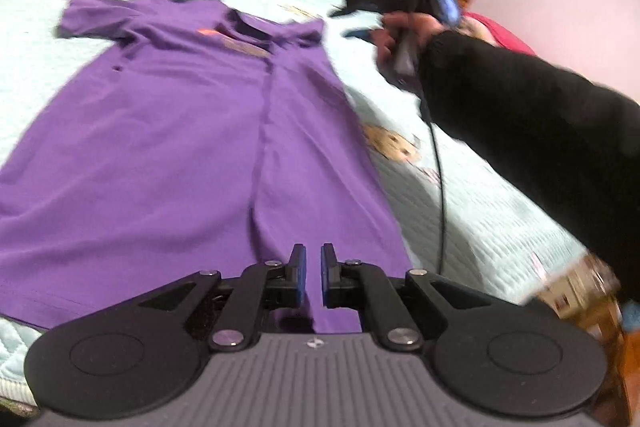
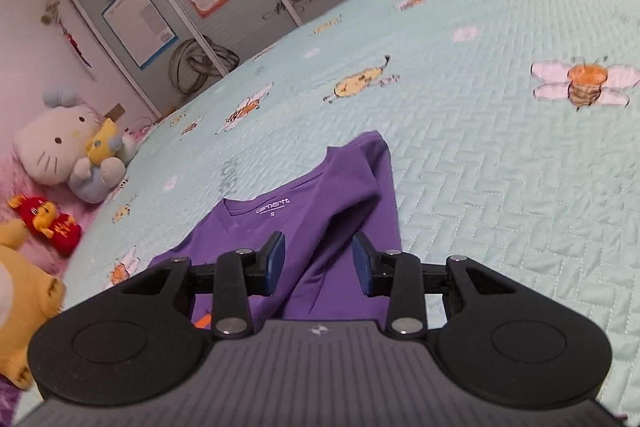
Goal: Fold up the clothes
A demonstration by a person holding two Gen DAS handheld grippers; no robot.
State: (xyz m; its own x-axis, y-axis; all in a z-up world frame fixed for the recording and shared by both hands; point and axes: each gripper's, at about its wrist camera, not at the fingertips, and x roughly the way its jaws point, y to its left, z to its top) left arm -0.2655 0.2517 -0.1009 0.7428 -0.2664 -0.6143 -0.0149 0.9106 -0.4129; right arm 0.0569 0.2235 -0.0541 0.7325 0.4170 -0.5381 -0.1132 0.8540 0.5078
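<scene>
A: Left wrist view, item one?
B: Left gripper (image 1: pixel 313 275), nearest the lens; fingers drawn almost together with a thin gap, pinching nothing, poised over the hem end of the purple shirt (image 1: pixel 168 131).
A: Shirt's position?
B: Lay flat on the mint quilt (image 1: pixel 480 195), its right side folded in over the body, collar at the far end. Right gripper (image 1: pixel 404 27) appeared blurred beyond it, held in a black-sleeved hand (image 1: pixel 400 39).
A: Right wrist view?
B: Right gripper (image 2: pixel 319 263), fingers spread apart, holding nothing, above the shirt (image 2: pixel 320 223) near its collar, where the folded sleeve lay. Plush toys (image 2: pixel 72 155) sat at the quilt's (image 2: pixel 500 155) left edge.
</scene>
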